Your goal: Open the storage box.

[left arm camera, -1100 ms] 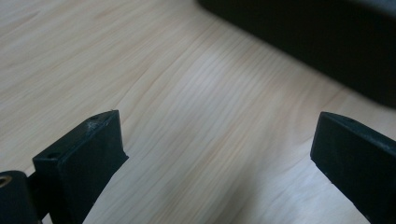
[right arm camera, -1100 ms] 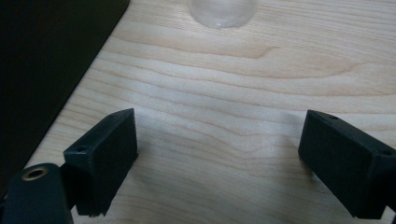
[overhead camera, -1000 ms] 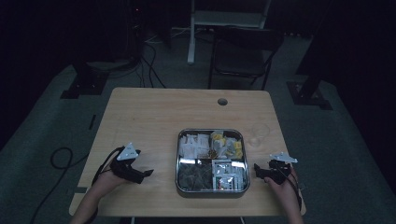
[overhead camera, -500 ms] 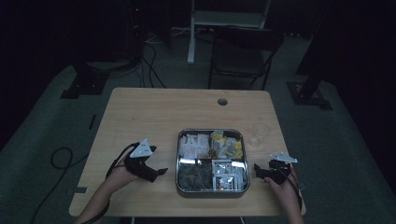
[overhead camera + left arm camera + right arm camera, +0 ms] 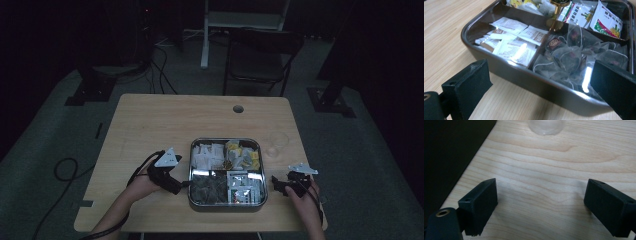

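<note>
Left gripper view looks onto pyramid tea bags [image 5: 571, 58] in the tray's [image 5: 499, 66] near-left compartment — light, soft, crushable mesh; best pinched by a top corner or string. Left claw [image 5: 541, 85] apart, just beside the tray; right claw [image 5: 541, 202] apart over bare counter [image 5: 564, 162].

Left gripper [image 5: 541, 87], jaws spread wide, faces the metal tray [image 5: 529, 77]; the tray wall blocks passage at 12 o'clock. Bare tabletop [image 5: 150, 125] lies free from 9 to 11 o'clock. Right gripper [image 5: 541, 207], jaws apart, has open wood ahead; a clear glass [image 5: 546, 125] stands at 12 o'clock.
</note>
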Motion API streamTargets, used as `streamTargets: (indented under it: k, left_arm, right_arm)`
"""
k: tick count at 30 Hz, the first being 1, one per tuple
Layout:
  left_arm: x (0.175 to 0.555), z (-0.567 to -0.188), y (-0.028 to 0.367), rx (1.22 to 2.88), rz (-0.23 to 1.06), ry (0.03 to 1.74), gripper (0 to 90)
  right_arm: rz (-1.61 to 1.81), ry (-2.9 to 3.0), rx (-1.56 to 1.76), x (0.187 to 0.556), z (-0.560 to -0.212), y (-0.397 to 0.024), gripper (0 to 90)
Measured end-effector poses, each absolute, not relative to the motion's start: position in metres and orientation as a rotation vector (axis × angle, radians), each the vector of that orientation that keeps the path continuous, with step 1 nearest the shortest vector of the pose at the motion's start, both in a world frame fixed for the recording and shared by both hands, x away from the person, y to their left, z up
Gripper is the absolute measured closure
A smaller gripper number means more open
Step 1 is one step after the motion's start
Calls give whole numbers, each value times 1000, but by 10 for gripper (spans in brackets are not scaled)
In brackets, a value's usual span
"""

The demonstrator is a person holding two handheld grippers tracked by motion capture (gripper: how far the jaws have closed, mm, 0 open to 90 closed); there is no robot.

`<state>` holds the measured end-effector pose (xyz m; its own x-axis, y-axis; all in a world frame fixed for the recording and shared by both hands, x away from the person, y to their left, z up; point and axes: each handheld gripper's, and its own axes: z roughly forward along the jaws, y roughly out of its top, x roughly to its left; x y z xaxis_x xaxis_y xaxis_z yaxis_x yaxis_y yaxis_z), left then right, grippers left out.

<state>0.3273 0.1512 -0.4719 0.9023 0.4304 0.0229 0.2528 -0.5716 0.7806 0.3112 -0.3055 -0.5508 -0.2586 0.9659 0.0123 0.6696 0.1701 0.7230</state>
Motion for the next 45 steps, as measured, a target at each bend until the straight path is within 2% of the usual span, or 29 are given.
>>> streamTargets:
  k: [17,31,35,40,44,45]
  left_arm:
    - [337,-471,108,2235,207,412,42]
    - [345,-472,74,2239,208,352,60]
    - [348,-473,66,2240,207,347,83]
    - [352,-473,58,2238,196,370,170]
    - [354,-474,52,2233,226,337,283]
    - [354,-473,50,2238,233,324,286]
  right_arm:
    - [868,2012,1527,313,-551,-304,114]
    - [869,2012,1527,313,-551,-304,114]
    - [869,2012,1527,313,-551,-304,114]
    - [869,2012,1527,313,-551,-304,114]
    - [872,2017,1521,313,-551,-304,114]
    - [872,2017,1521,313,-551,-304,114]
